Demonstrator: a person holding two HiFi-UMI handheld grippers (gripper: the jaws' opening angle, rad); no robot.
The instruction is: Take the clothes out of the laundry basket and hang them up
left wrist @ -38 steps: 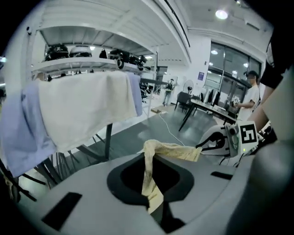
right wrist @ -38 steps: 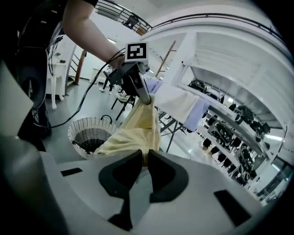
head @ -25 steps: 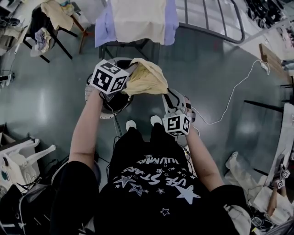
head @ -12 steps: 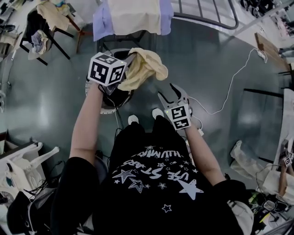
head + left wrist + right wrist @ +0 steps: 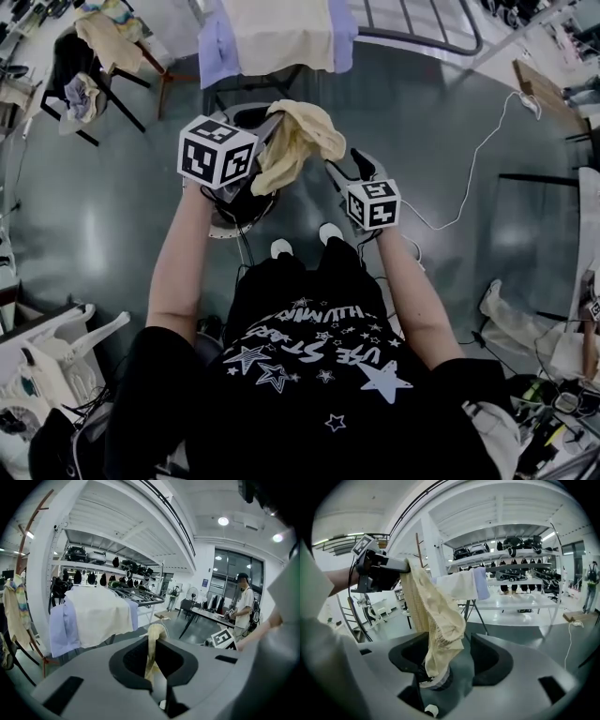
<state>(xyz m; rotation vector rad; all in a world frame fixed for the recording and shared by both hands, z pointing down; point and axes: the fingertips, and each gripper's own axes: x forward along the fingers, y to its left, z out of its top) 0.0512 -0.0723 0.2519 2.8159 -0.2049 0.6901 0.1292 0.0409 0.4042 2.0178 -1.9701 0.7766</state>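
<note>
The cream knit garment (image 5: 300, 141) was clamped by one thin edge in the left gripper (image 5: 153, 644) above the laundry basket (image 5: 216, 230) and merely draped between the released right gripper (image 5: 459, 653) jaws, so a slip of that pinch could see it dropped into the basket.

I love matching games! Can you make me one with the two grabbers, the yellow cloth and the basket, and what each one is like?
1. left gripper
2. right gripper
3. yellow garment
4. laundry basket

A. stands on the floor
B. jaws wide apart
C. hangs in the air
D. jaws pinched shut on cloth

Pairs: 1-D, 2-B, 3-C, 4-A
</note>
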